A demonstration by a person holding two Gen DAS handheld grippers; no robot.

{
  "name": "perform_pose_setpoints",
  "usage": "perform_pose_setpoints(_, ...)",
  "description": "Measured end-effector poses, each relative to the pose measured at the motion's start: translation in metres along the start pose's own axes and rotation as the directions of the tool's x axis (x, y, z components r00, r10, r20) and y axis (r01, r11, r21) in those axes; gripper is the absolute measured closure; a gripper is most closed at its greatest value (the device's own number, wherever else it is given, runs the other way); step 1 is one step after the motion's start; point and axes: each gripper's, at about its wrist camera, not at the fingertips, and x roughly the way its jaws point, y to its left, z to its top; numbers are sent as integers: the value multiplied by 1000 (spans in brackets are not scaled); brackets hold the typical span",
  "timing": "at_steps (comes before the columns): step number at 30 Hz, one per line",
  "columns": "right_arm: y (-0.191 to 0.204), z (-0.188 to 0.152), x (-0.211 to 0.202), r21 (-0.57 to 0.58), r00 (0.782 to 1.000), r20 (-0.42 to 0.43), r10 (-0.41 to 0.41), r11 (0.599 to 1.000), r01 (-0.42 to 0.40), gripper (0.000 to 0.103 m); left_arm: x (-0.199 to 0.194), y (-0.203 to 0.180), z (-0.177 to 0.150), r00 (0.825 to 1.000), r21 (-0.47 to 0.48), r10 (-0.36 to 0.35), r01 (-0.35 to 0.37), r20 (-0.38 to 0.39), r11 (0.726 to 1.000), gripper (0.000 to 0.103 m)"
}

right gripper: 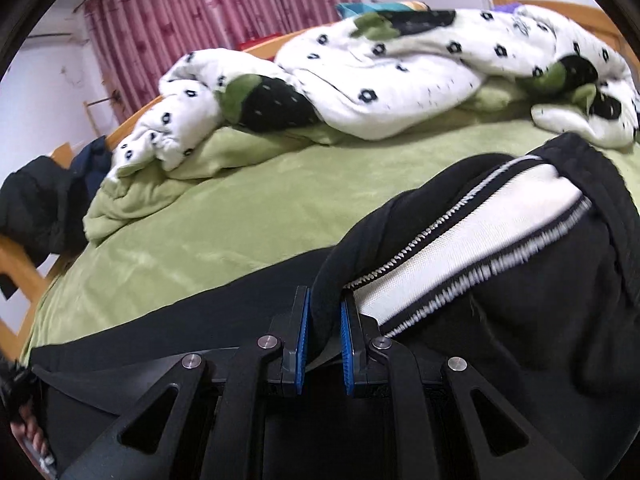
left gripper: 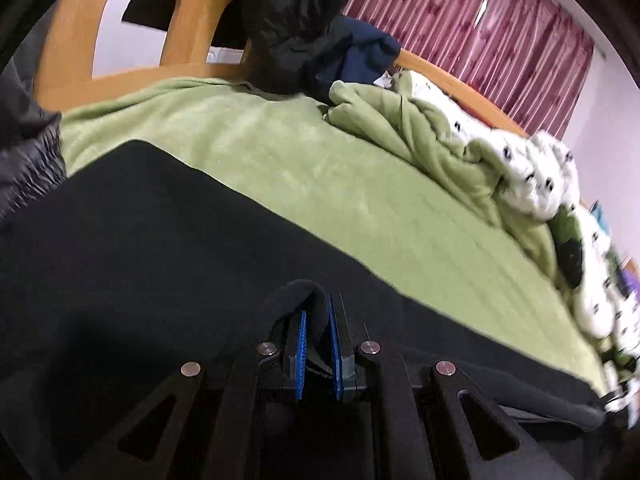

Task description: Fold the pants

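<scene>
Nearest the left wrist camera, the left gripper [left gripper: 317,332] has its blue-padded fingers [left gripper: 301,344] clamped on a rolled black fold of the pants [left gripper: 160,240], which spread flat and dark across the near edge of the bed [left gripper: 304,160]. Close under the right wrist camera, the right gripper [right gripper: 325,328] likewise has its fingers [right gripper: 346,344] pinched on a thick black edge of the pants [right gripper: 540,320], just beside a white panel [right gripper: 480,232] bordered by zigzag stitching that runs up and to the right; this part of the garment is bunched and lifted rather than flat. At the lower left edge of the right view, a hand [right gripper: 28,428] shows partly, too cut off to tell more. Beyond the pants lies the green fleece bed cover [right gripper: 240,208], bare across the middle. Farther back, along the bed's far edge, a crumpled white quilt [right gripper: 380,80] with black flower marks sits heaped on a rumpled green blanket [left gripper: 400,128]. Dark jackets [left gripper: 296,32] hang over the wooden bed frame [left gripper: 80,48] at the far corner, and pink curtains [right gripper: 200,20] cover the wall behind.
</scene>
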Motion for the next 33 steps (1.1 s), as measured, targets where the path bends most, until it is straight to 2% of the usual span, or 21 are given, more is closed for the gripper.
perform_pose_setpoints(3, -3, -2, -1, 16, 1000, 3, 21, 1000, -21, 85, 4, 3, -4, 999, -18, -19, 19, -29, 1000, 91)
perform_pose_setpoints(4, -3, -3, -2, 18, 1000, 7, 28, 999, -28, 83, 4, 1, -5, 999, -11, -14, 13, -30, 1000, 88)
perform_pose_setpoints(5, -3, -4, -3, 19, 999, 8, 39, 999, -39, 79, 3, -2, -6, 999, 3, -15, 15, -29, 1000, 76)
perform_pose_setpoints(6, -4, -6, -4, 19, 999, 7, 44, 999, -44, 77, 2, -5, -7, 999, 17, -23, 23, -26, 1000, 69)
perform_pose_setpoints(8, -2, -7, -7, 14, 999, 9, 43, 999, -44, 74, -5, -16, -10, 999, 68, -34, 35, -9, 997, 40)
perform_pose_setpoints(10, 0, -10, -12, 2, 998, 11, 55, 999, -55, 67, -14, -27, -16, 1000, 124, -21, 20, 13, 992, 30)
perform_pose_setpoints(13, 1, -13, -22, -12, 998, 27, 52, 999, -51, 56, -23, -38, -27, 1000, 182, -22, 20, 7, 983, 30)
perform_pose_setpoints(14, 2, -15, -27, -13, 998, 39, 39, 999, -39, 45, -27, -41, -31, 1000, 196, -23, 21, 10, 980, 30)
perform_pose_setpoints(15, 1, -17, -34, -11, 997, 64, 39, 999, -38, 42, -31, -43, -32, 1000, 204, -25, 21, 19, 979, 30)
perform_pose_setpoints(18, -3, -22, -56, -6, 991, 127, 47, 999, -46, 41, -54, -47, -40, 995, 220, -6, -16, 96, 975, 27)
perform_pose_setpoints(21, -7, -41, -76, -21, 990, 140, 36, 999, -34, 41, -72, -43, -49, 992, 207, 4, -30, 124, 978, 25)
perform_pose_setpoints(23, -7, -55, -85, -44, 993, 119, 1, 999, 4, 41, -80, -34, -56, 995, 187, -1, -17, 96, 982, 25)
perform_pose_setpoints(25, -8, -68, -96, -58, 995, 99, -10, 998, 15, 41, -86, -18, -64, 999, 130, -47, 45, 16, 990, 25)
perform_pose_setpoints(27, -15, -81, -111, -43, 995, 96, -4, 999, 8, 40, -97, 3, -75, 994, 45, -95, 97, -46, 994, 25)
perform_pose_setpoints(31, -45, -102, -137, 68, 998, 56, 21, 997, -24, 40, -126, 34, -99, 985, -42, -153, 150, -85, 988, 25)
perform_pose_setpoints(33, -67, -115, -148, 127, 998, 23, 51, 990, -53, 40, -139, 47, -112, 979, -65, -159, 152, -124, 986, 25)
